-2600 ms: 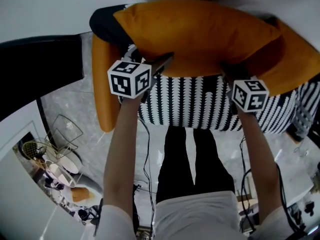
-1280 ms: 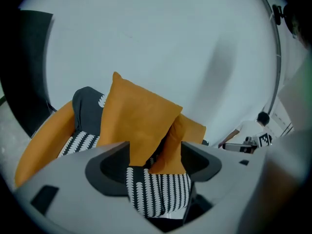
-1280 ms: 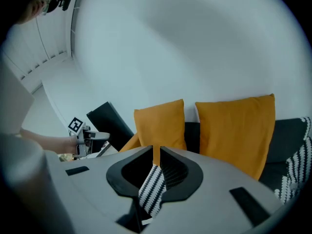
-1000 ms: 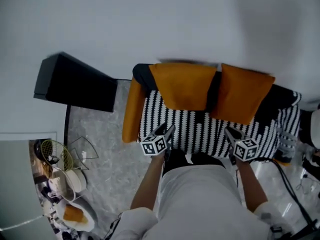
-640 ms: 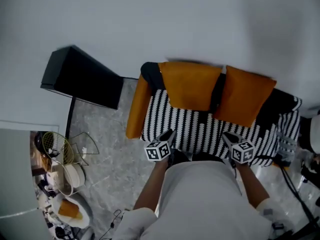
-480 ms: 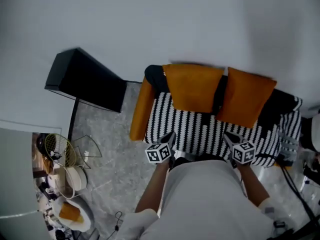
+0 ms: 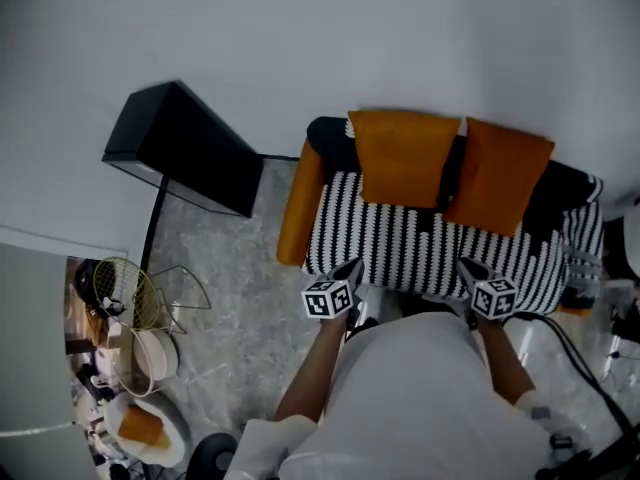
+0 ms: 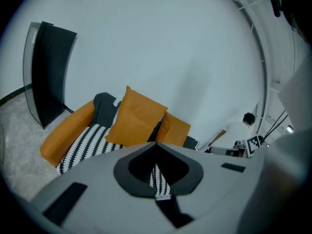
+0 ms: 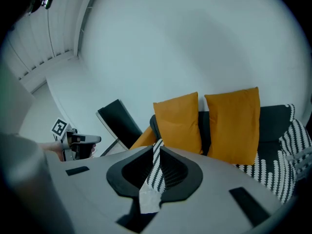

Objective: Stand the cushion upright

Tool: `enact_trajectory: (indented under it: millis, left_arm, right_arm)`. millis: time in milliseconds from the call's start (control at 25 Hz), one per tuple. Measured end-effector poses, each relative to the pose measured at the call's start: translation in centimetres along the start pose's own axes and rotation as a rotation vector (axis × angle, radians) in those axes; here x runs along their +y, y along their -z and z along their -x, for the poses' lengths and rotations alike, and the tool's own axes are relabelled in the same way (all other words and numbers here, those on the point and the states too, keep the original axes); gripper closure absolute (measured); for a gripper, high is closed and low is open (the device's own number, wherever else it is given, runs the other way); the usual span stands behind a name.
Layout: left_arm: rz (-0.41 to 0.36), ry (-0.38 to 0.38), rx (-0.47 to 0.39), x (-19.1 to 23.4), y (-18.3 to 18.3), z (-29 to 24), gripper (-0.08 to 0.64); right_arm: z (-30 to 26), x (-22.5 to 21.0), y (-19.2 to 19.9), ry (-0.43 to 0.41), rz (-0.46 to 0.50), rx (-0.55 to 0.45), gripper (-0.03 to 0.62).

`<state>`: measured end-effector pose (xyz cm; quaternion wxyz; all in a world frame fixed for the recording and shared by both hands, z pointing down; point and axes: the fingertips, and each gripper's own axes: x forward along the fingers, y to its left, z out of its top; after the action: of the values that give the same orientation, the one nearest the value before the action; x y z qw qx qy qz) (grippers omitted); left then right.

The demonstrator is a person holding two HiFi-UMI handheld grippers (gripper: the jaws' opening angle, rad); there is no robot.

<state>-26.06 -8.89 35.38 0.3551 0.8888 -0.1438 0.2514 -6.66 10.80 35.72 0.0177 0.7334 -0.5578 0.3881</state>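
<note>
1. The left gripper (image 7: 351,266) has just been closing; its jaws now meet on nothing. The right gripper (image 7: 466,265) is pressed nearly together and also empty.
2. Just ahead of both lies the striped sofa seat (image 7: 400,243).
3. Beyond it, well apart from either claw, the left cushion (image 7: 402,156) and right cushion (image 7: 497,173) stand upright against the backrest (image 7: 572,183), each ahead of its own-side gripper. The task looks done.

Striped black-and-white sofa (image 7: 420,248) just beyond the fingers (image 7: 346,271) of the left gripper (image 7: 352,264); black cabinet (image 7: 185,148) and wire basket (image 7: 125,293) well to their left, on grey floor (image 7: 235,268).
</note>
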Motion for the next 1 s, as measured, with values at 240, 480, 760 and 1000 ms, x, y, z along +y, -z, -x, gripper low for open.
enact_trajectory:
  millis: [240, 480, 760, 1000]
  left_arm:
    - [-0.006, 0.092, 0.032, -0.7, 3.5, 4.6, 0.558]
    - [-0.103, 0.186, 0.097, -3.5, 7.0, 8.3, 0.558]
    - [-0.165, 0.259, 0.126, -7.7, 9.8, 9.9, 0.558]
    - [-0.227, 0.293, 0.107, -12.3, 11.1, 10.3, 0.558]
  right_arm:
    - [2.4, 5.0, 3.7, 0.017, 0.006, -0.018, 0.531]
    - [7.0, 7.7, 6.5, 0.061, 0.002, -0.056, 0.531]
    - [13.6, 7.9, 8.8, 0.091, -0.025, -0.13, 0.531]
    - [17.5, 7.2, 9.8, 0.073, 0.004, -0.166, 0.532]
